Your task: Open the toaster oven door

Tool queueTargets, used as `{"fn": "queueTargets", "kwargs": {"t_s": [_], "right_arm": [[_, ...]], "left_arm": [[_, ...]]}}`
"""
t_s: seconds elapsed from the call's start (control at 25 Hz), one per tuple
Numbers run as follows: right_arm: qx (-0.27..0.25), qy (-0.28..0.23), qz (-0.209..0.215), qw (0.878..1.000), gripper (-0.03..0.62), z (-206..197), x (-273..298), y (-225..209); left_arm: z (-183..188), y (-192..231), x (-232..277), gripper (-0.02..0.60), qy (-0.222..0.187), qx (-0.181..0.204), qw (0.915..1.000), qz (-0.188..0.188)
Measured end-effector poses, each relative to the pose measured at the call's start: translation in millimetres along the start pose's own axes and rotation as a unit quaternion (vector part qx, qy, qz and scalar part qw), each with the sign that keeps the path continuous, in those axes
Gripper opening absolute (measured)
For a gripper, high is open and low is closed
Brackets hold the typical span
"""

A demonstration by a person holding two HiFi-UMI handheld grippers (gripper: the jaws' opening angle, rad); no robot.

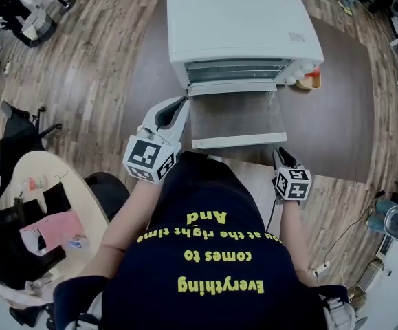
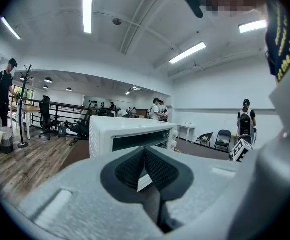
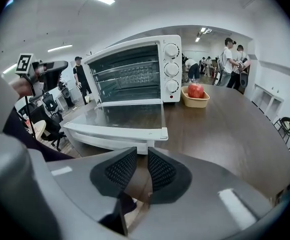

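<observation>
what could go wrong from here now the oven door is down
The open door lies flat toward the person, its handle just ahead of the right claw; a bump could jolt it or shift the toaster oven.
The left claw sits close by the door's left edge and might knock it.

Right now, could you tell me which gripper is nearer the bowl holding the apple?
Right. The right gripper sits off the open door's front right corner, on the bowl's side; the left gripper is beside the door's left edge, farther away.
</observation>
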State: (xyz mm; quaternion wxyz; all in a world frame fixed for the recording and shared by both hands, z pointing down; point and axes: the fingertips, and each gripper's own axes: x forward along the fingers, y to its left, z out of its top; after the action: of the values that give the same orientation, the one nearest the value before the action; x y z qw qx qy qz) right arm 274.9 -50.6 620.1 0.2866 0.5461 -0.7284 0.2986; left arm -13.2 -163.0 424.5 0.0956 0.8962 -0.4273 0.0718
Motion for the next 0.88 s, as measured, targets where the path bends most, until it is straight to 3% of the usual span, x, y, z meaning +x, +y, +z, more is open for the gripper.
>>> {"fn": "queueTargets", "kwargs": {"t_s": [0.44, 0.88], "right_arm": [[-0.005, -0.074, -0.001, 0.997, 0.034, 69.6, -34.1, 7.3], [-0.038, -0.175, 0.011, 0.984, 0.012, 159.9, -85.6, 23.9]], "left_arm": [[6.9, 3.6, -1.0, 0.005, -0.010, 0.001, 0.9999, 0.003], [23.4, 16.3, -7.5, 0.005, -0.027, 0.011, 0.9993, 0.024]]}}
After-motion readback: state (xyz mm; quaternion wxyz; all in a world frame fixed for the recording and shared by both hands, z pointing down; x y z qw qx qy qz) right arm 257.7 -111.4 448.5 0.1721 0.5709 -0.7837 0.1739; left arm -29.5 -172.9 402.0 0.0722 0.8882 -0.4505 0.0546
